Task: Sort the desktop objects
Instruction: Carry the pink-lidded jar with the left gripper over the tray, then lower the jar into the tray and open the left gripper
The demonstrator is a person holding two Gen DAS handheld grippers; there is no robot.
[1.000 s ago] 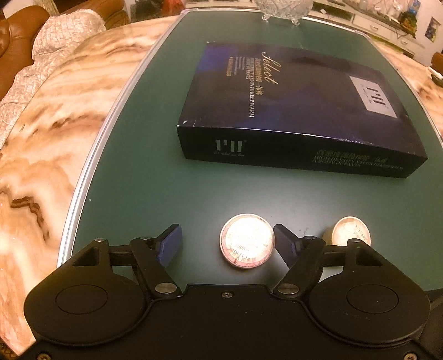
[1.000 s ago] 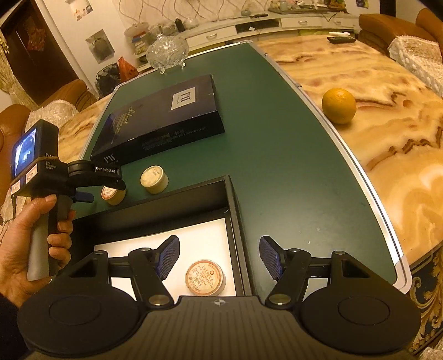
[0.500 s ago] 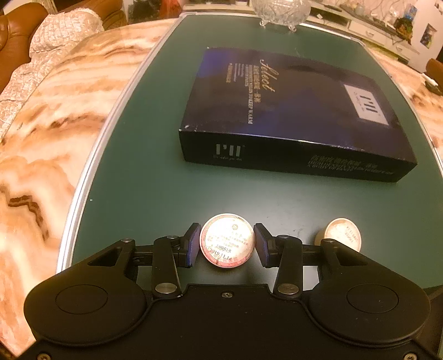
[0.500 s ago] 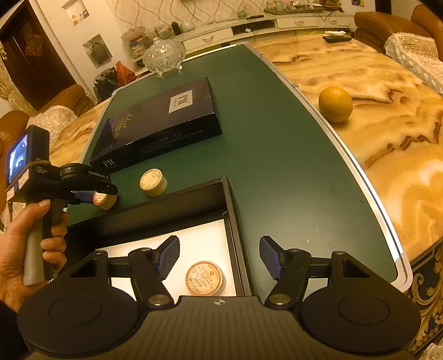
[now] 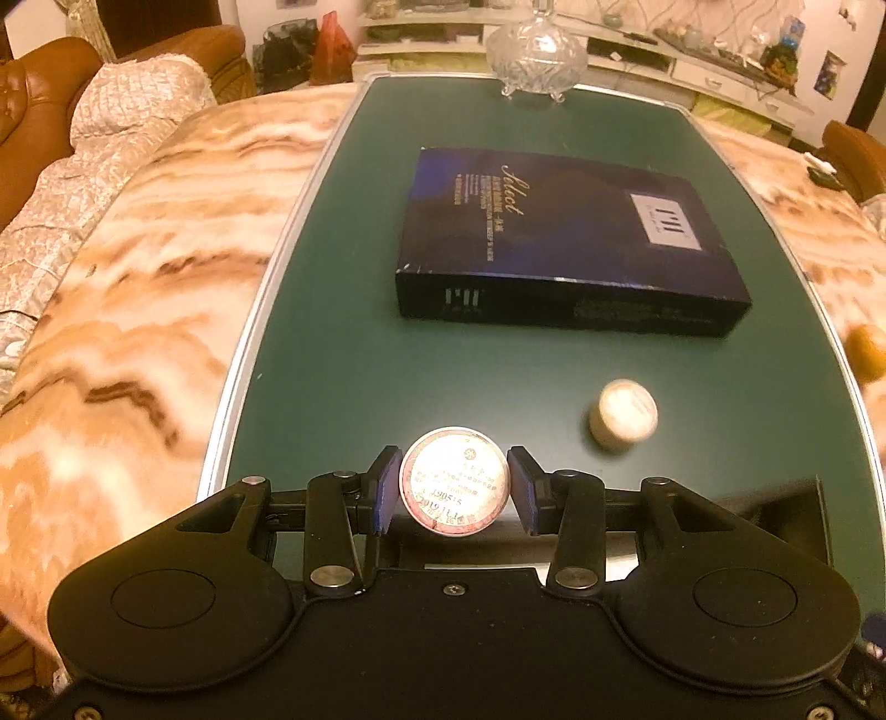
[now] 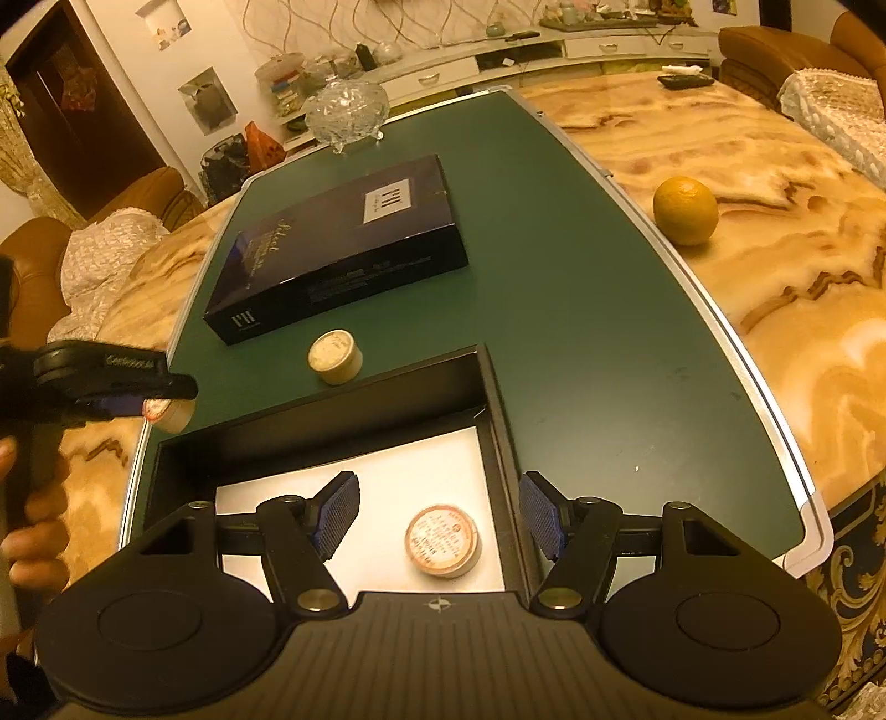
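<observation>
A round red-labelled tin (image 5: pixel 454 481) is pinched between the fingers of the left gripper (image 5: pixel 454 490) and held above the green table (image 5: pixel 343 343). The right gripper (image 6: pixel 440 512) is held with fingers spread over the open black tray (image 6: pixel 326 404), where 1 similar tin (image 6: pixel 443 540) lies. 1 cream tin (image 6: pixel 335 356) sits beside the dark box (image 6: pixel 338 249)

home living room | leather sofa (image 6: pixel 775 52) | marble table (image 6: pixel 747 166) | sideboard (image 6: pixel 498 61)
</observation>
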